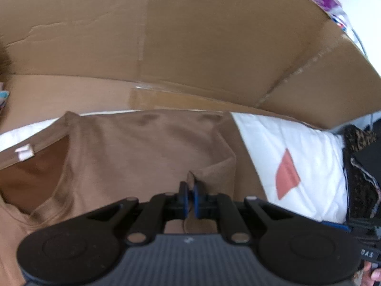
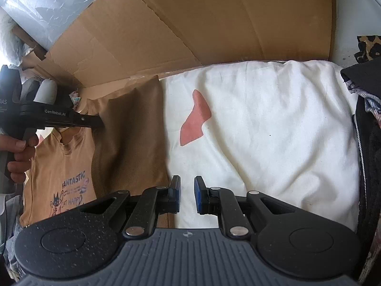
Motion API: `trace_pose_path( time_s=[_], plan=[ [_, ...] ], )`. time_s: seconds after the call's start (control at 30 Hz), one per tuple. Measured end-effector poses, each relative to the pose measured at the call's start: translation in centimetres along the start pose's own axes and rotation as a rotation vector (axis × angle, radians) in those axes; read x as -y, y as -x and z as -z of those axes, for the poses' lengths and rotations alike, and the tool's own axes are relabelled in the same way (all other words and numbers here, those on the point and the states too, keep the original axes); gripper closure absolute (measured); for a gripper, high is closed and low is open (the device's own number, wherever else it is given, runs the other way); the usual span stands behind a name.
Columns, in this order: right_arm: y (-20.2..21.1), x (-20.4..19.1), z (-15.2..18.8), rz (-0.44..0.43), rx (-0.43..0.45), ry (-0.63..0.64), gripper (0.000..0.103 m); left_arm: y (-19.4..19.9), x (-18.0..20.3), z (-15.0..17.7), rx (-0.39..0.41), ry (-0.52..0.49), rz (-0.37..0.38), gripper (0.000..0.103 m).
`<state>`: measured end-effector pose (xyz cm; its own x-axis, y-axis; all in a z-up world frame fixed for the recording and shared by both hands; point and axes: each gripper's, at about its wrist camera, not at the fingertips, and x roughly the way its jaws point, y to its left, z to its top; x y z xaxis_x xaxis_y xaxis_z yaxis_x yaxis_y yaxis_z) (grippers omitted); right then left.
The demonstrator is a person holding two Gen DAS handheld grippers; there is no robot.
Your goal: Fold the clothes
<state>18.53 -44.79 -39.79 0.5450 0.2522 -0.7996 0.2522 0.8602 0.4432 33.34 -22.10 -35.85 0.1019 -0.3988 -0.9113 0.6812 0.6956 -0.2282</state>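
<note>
Pinching a fold of the brown T-shirt, the left gripper shows jaws almost shut on the cloth in the left wrist view, with a white bedsheet at three o'clock and cardboard at twelve. In the right wrist view, the right gripper hangs with jaws slightly apart and empty over the sheet; the shirt lies at nine o'clock.
</note>
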Motion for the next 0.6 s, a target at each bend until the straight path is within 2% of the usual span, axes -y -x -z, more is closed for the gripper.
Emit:
trace_pose_path(
  time_s=[0.17, 0.37, 0.5, 0.6],
  plan=[
    [0.2, -0.5, -0.7, 0.001, -0.017, 0.011, 0.091, 0.0, -1.1, -0.1, -0.020, -0.012, -0.018, 0.098],
    [-2.6, -1.3, -2.4, -0.022, 0.023, 0.018, 0.091, -0.7, -3.6, -0.1, -0.002, -0.030, -0.004, 0.098],
    [-5.0, -2.4, -4.1, -0.042, 0.059, 0.040, 0.091, -1.3, -5.9, 0.4, 0.012, 0.019, 0.046, 0.097],
    [-6.5, -3.2, -5.3, -0.044, 0.074, 0.066, 0.091, -1.6, -6.8, 0.9, 0.027, 0.048, 0.080, 0.088]
  ],
)
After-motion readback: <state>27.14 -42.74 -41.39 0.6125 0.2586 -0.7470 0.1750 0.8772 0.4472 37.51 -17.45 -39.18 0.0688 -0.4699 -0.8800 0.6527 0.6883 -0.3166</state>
